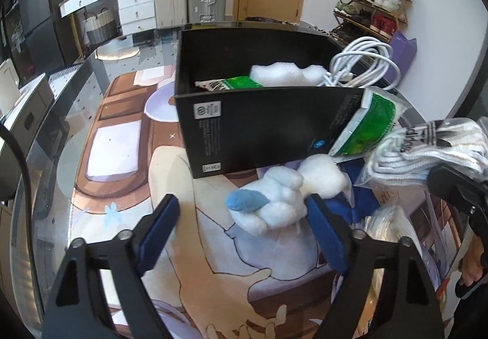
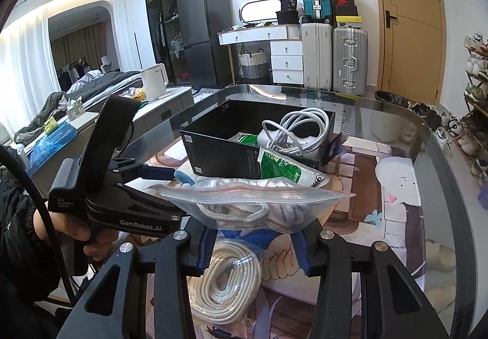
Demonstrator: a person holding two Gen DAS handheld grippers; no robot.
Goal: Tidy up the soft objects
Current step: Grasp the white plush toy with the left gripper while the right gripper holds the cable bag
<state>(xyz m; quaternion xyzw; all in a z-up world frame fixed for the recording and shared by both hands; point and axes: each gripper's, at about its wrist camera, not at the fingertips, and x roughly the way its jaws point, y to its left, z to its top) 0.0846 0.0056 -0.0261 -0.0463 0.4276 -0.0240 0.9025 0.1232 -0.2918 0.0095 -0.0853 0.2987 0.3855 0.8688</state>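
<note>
On the glass tabletop (image 1: 91,131), a black box (image 1: 262,131) collects soft things. The left claw (image 1: 244,223) gapes around a white plush (image 1: 274,201) at lower centre; the right claw (image 2: 253,243) pinches a bagged pair of socks (image 2: 250,210), lifted for boxing.

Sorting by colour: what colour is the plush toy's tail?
Blue, on a white plush toy; clearest in the left wrist view.

- The left gripper (image 1: 242,214) is showing black angular arms, silver screw heads and blue finger pads (image 1: 161,227).
- Its body is wearing white "GenRobot.AI" lettering, with a black cable trailing beside it.
- The right gripper (image 2: 253,247) is looking alike.
- The person's sleeve (image 2: 18,217) is showing black.
</note>
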